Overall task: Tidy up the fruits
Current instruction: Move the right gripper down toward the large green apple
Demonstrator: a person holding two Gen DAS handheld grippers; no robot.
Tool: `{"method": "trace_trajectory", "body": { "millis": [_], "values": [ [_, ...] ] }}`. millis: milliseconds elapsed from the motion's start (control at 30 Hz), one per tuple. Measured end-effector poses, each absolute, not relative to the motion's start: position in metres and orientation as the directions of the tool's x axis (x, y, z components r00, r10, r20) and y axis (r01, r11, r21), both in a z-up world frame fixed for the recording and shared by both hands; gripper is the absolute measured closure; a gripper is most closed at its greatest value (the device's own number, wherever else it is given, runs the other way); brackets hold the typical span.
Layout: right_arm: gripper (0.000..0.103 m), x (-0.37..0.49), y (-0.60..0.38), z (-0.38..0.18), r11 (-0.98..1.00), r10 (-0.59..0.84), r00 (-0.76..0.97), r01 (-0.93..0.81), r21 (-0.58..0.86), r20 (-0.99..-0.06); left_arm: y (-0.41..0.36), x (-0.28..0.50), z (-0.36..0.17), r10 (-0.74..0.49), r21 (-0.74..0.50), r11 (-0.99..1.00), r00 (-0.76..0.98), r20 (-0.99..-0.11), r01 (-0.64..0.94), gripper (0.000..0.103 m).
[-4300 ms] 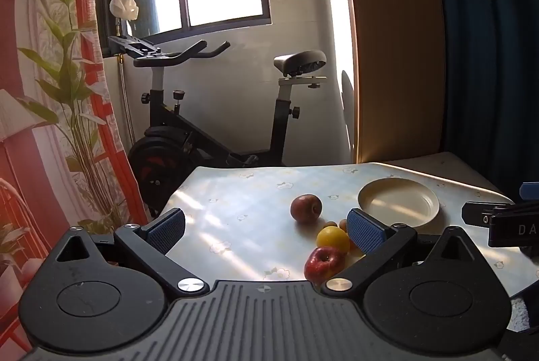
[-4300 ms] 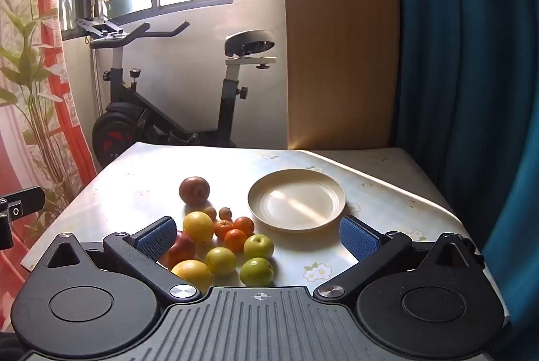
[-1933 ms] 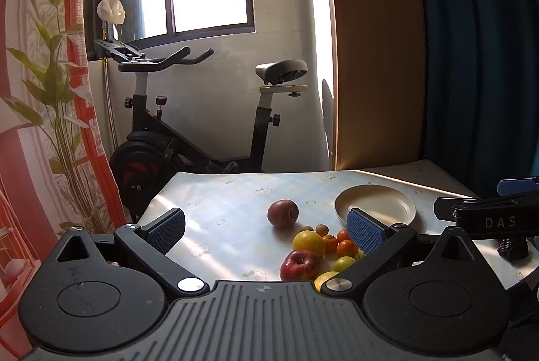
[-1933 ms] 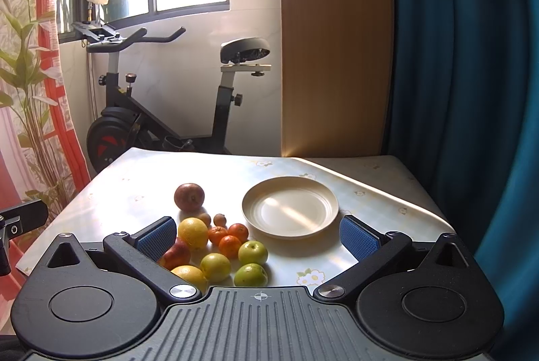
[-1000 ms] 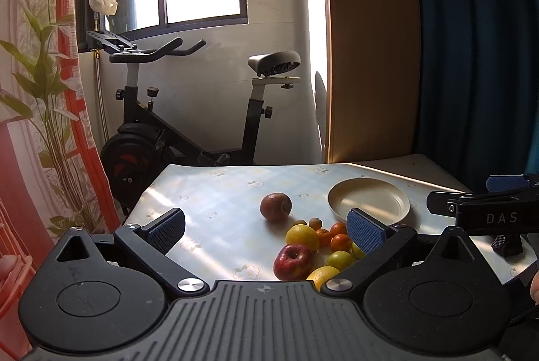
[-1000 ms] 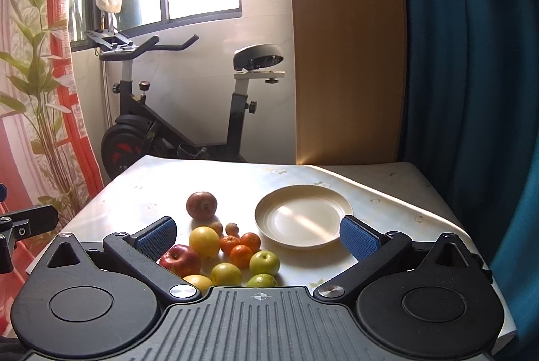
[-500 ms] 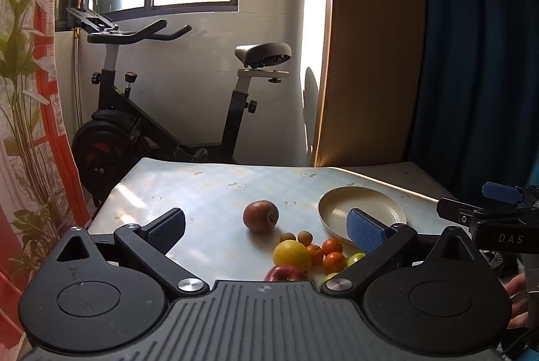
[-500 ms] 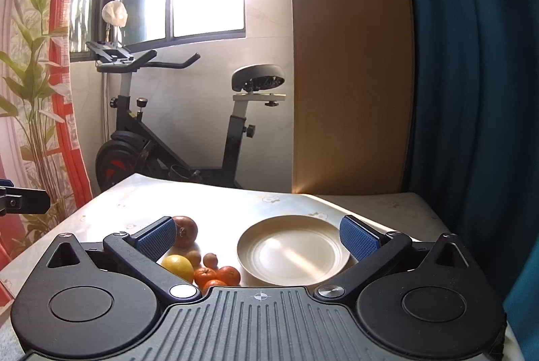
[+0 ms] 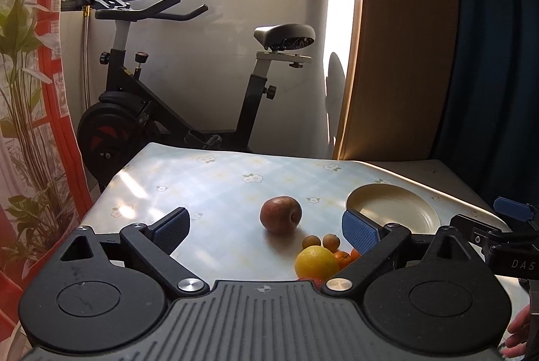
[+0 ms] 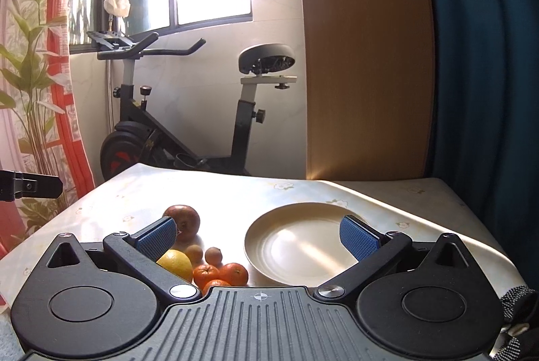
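Most of the fruit pile is cut off behind the claw bodies. In the right wrist view a lemon (image 10: 177, 263) hides partly behind the left finger at 8 o'clock, with mandarins (image 10: 232, 273) and two small brown fruits (image 10: 213, 255) (can't tell what they are) beside it. A reddish-brown apple (image 9: 280, 215) sits apart at 12 o'clock of the pile. The cream plate (image 10: 269, 246) holds nothing and lies at 3 o'clock of the fruit on the surface (image 9: 209, 186). Left claw (image 9: 266, 228) has just been closing a touch, wide apart, gripping nothing. Right claw (image 10: 257, 236) is spread wide too, nothing held.
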State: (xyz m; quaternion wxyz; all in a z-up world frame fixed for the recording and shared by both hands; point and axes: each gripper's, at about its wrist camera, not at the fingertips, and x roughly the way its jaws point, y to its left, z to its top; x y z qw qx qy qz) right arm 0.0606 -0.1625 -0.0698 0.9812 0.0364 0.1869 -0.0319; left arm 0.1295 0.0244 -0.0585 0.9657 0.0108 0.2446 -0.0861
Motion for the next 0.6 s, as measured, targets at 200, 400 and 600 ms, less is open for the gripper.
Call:
{"method": "trace_trajectory", "body": {
  "millis": [200,400,600],
  "values": [
    [0.0,0.073,-0.159,-0.086,0.996,-0.029,0.904,0.061,0.06,-0.427,0.024,0.141,-0.067,-0.157,-0.021,0.985,0.85,-0.502,0.169,0.005],
    [0.0,0.08,-0.154,-0.102,0.997,-0.037,0.878,0.061,0.036,-0.477,0.028,0.147,-0.075,-0.153,-0.014,0.985,0.832,-0.533,0.172,0.005],
    [0.0,0.075,-0.146,-0.116,0.999,-0.046,0.871,0.041,-0.02,-0.489,0.03,0.143,-0.087,-0.16,-0.016,0.983,0.807,-0.568,0.184,0.006]
  ]
}}
